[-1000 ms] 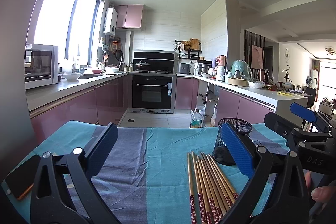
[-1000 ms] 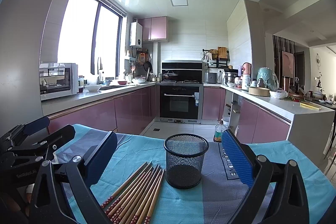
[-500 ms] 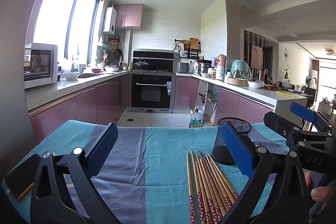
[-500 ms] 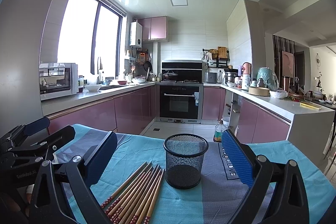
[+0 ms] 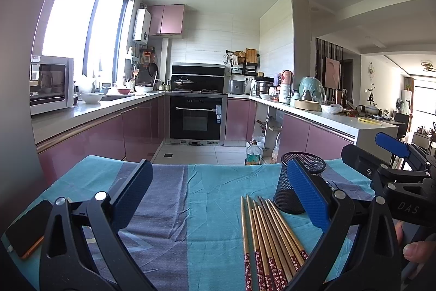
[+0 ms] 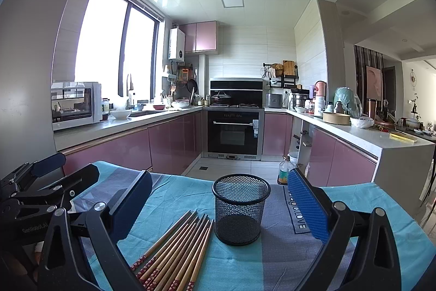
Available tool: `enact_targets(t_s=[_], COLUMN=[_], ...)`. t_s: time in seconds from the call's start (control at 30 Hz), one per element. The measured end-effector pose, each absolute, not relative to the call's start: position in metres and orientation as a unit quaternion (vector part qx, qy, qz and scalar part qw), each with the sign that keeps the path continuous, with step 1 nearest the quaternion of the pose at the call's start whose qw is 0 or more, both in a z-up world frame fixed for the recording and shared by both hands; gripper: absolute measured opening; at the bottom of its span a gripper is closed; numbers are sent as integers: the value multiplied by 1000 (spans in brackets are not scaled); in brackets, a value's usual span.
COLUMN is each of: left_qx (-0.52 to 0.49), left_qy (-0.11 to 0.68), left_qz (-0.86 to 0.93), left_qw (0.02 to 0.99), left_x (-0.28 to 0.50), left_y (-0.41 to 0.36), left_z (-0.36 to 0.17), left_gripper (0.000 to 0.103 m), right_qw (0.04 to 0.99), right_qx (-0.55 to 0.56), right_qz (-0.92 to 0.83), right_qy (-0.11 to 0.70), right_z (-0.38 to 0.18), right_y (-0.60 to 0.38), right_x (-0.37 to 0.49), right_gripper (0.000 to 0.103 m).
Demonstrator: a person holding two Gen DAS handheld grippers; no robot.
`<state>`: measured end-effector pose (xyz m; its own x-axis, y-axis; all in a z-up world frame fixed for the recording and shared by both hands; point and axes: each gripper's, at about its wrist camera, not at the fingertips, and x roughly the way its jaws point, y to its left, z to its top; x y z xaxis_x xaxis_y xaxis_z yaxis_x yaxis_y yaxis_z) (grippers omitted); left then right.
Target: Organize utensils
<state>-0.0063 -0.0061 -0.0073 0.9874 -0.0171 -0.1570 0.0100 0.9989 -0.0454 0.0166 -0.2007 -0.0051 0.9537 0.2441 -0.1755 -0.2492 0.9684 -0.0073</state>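
Note:
Several wooden chopsticks (image 5: 268,239) with red patterned ends lie side by side on the blue cloth, just left of a black mesh cup (image 5: 295,182). In the right wrist view the same chopsticks (image 6: 177,250) fan out at the foot of the mesh cup (image 6: 239,212), which stands upright and looks empty. My left gripper (image 5: 220,195) hovers open above the cloth, left of the chopsticks, holding nothing. My right gripper (image 6: 218,206) is also open, with the cup and the chopsticks lying between and beyond its fingers. Each gripper shows at the edge of the other's view.
A phone (image 5: 26,231) lies at the cloth's left edge. The table (image 6: 368,198) is covered in a blue and grey striped cloth. Beyond its far edge are a tiled floor, an oil bottle (image 6: 283,171), pink kitchen cabinets (image 5: 103,132) and an oven (image 6: 234,131).

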Motion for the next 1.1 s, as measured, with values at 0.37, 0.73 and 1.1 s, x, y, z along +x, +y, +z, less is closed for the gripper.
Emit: enact_targets(t_s=[0.37, 0.73, 1.1], left_qx=[-24, -22, 44], left_qy=[82, 96, 206], left_qz=[-9, -12, -28], left_qw=[996, 995, 977], left_x=[-7, -5, 23], left_y=[-6, -1, -10], left_z=[-8, -10, -30], left_gripper=[97, 97, 97], right_qw=[988, 987, 956], right_qx=[-14, -13, -18], right_qz=[126, 128, 148], right_qy=[88, 95, 252], right_z=[-6, -9, -49], right_y=[-202, -203, -208], right_x=[17, 21, 63], right_gripper=[96, 96, 89])
